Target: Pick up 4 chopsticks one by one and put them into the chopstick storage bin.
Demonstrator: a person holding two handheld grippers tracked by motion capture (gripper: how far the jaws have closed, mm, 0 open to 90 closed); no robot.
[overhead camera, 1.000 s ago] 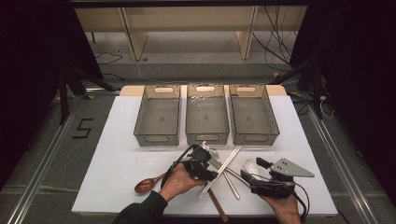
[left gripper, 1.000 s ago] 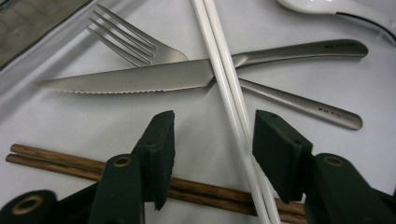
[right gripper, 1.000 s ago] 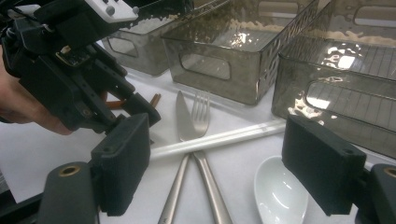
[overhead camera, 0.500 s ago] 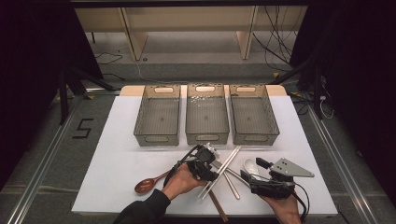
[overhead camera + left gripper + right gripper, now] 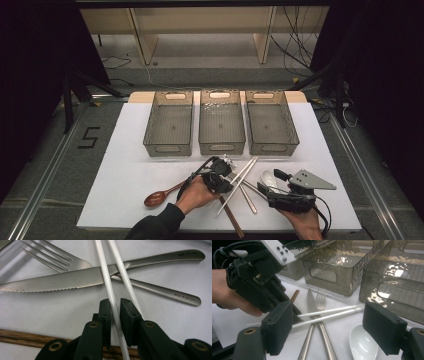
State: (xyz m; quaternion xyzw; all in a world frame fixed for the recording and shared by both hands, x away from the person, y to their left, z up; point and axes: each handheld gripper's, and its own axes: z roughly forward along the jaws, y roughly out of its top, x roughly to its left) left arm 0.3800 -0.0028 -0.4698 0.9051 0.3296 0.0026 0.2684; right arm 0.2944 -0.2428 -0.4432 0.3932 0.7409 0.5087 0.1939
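The left gripper (image 5: 115, 305), whose jaws have just been closing, clenches one white chopstick (image 5: 107, 282) crossing the knife (image 5: 62, 281) and fork (image 5: 75, 262), likely to sort it; the right gripper (image 5: 334, 332) waits, jaws spread, and three bins (image 5: 221, 125) stand beyond

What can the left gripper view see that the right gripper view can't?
The left gripper view alone shows the left gripper with its jaws, which have just been closing, around one white chopstick, plus the knife's saw-toothed edge. The right gripper view alone shows the grey bins, a white spoon and the right gripper open. Both show the fork, knife and white chopsticks.
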